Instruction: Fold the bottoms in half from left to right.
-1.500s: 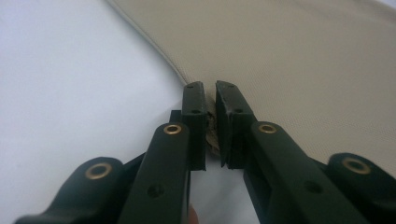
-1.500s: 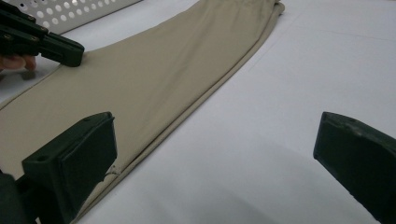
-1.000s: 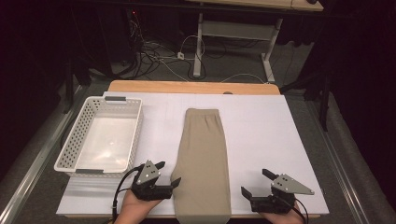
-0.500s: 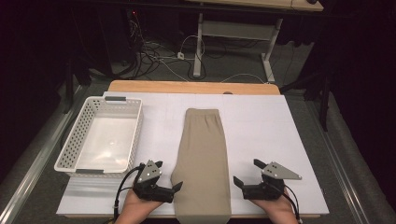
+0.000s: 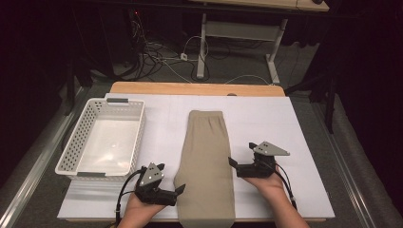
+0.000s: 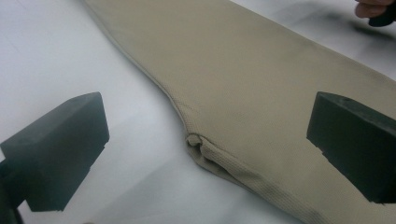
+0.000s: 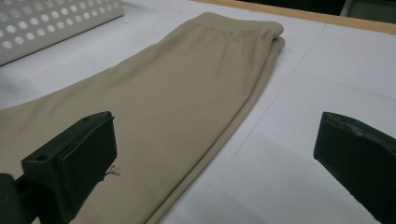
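A dark room, cables [image 5: 161,57] tangled on the floor behind, and in front a white counter [image 5: 294,123] with a wooden edge along its far side. A folded pair of tan trousers [image 5: 206,166] lies flat down the middle of the counter, waistband at twelve o'clock, the other end reaching the near edge at six. Off at nine o'clock from the trousers sits a white perforated basket [image 5: 78,142], apart from the cloth.

The person's left hand [image 5: 138,211] holds the left claw [image 5: 178,190] at about seven o'clock, right at the left edge of the trousers. From the left claw's own camera, its jaws stand wide apart, nothing between them but a small puckered fold [image 6: 198,147] in the trouser edge lying on the counter; one jaw is over the bare counter, the other over the cloth.

The right hand [image 5: 268,183] holds the right claw [image 5: 232,163] at about four o'clock, its tips at the right edge of the trousers. Its jaws are also spread wide and grip nothing; in its own camera one jaw hangs over the cloth, the other over white counter, with the trouser edge running between them.
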A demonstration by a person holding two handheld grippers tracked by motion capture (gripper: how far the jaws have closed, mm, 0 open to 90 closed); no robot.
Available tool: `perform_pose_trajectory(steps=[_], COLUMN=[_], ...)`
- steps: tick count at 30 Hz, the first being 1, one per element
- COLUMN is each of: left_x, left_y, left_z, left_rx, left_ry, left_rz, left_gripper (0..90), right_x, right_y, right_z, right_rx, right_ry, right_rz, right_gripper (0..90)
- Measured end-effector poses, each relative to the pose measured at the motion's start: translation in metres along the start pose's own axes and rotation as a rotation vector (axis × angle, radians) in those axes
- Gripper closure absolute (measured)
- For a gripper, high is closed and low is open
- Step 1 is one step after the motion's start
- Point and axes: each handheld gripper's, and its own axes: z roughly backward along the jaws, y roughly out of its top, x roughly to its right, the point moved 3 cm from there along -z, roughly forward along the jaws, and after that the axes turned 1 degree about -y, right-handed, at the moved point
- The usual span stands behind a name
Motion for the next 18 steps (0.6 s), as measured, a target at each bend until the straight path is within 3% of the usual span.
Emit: perform_pose_trajectory(steps=[18], left_x=[0.0], left_y=[0.0], left_z=[-0.001], left_rx=[-0.006], left_ry=[-0.005], left_rz=[-0.005], left_gripper=[0.0], right_x=[0.027], right_y=[0.034], right_z=[-0.062], right_rx=[-0.04], right_ry=[-0.04], right_rz=[-0.047], right_gripper=[1.7])
